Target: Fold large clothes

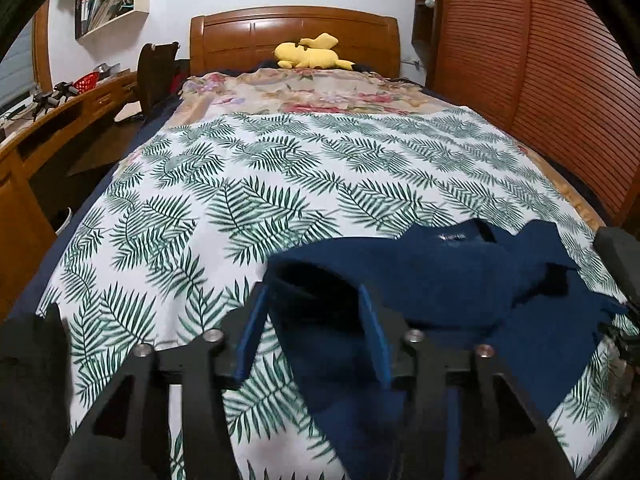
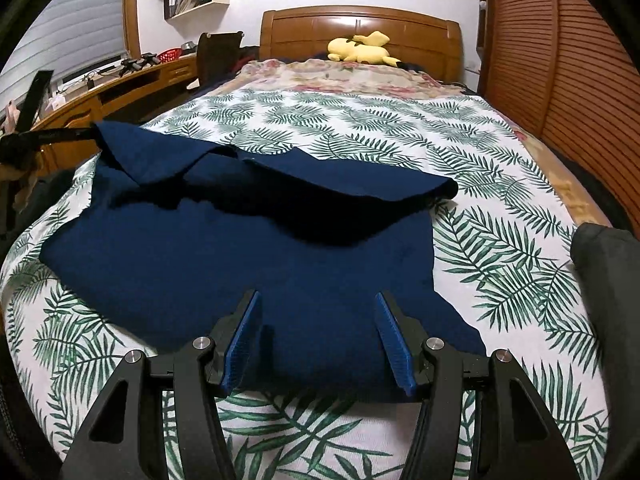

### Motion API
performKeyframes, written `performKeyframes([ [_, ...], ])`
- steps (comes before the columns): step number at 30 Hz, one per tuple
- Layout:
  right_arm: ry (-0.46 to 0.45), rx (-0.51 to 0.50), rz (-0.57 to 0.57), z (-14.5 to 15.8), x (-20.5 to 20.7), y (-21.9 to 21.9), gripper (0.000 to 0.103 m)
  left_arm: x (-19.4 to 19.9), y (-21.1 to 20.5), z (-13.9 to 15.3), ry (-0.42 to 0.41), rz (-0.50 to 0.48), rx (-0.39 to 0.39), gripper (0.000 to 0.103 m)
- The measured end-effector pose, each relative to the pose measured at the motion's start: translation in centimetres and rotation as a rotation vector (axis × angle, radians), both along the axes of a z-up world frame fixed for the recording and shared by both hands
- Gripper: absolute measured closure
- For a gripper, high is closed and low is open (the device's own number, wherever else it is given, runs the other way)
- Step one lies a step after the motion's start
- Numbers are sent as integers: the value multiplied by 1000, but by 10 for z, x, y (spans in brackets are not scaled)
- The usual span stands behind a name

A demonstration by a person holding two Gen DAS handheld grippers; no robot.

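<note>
A navy blue garment [image 2: 240, 260] lies on the leaf-print sheet [image 2: 500, 216] of a bed, its top part folded over toward the right. My right gripper [image 2: 317, 295] stands open just over the garment's near hem, nothing pinched between its blue pads. In the left wrist view my left gripper [image 1: 312, 288] has its jaws apart, and a fold of the same garment [image 1: 460, 280] lies loosely between them. The right wrist view shows the left gripper [image 2: 90, 133] at the garment's raised far-left corner.
A floral blanket [image 1: 304, 92] and a yellow plush toy [image 1: 308, 54] lie near the wooden headboard [image 1: 296, 28]. A slatted wardrobe door [image 1: 540, 80] lines the bed's right side. A wooden desk [image 1: 60, 120] and a chair [image 1: 154, 68] stand on the left.
</note>
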State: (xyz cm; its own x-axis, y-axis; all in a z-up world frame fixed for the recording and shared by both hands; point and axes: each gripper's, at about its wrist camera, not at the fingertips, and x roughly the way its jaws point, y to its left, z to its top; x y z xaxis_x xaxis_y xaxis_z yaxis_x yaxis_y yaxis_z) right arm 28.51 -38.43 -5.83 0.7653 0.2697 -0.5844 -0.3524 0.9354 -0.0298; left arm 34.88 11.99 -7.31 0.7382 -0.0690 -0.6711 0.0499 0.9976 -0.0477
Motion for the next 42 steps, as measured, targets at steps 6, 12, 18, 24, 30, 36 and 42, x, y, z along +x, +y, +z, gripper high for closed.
performKeyframes([
  [6, 13, -6, -37, -3, 6, -10, 38, -39, -11, -11, 3, -54, -11, 27],
  [12, 28, -5, -67, -5, 6, -17, 36, -78, -35, -36, 21, -104, -3, 27],
  [18, 34, -1, -102, -3, 1, -26, 30, -97, -47, -62, 65, -100, 7, 27],
  [24, 83, 34, -121, -7, 1, -33, 27, -103, -43, -77, 101, -73, -1, 27],
  [30, 143, 40, -109, -14, 3, -32, 27, -109, -44, -84, 128, -75, -34, 27],
  [36, 210, 100, -39, -17, 11, -31, 41, -108, -51, -91, 165, -111, -93, 60],
  [42, 90, 37, -11, -2, -7, -22, 72, -113, -58, -75, 140, -138, -97, 88],
])
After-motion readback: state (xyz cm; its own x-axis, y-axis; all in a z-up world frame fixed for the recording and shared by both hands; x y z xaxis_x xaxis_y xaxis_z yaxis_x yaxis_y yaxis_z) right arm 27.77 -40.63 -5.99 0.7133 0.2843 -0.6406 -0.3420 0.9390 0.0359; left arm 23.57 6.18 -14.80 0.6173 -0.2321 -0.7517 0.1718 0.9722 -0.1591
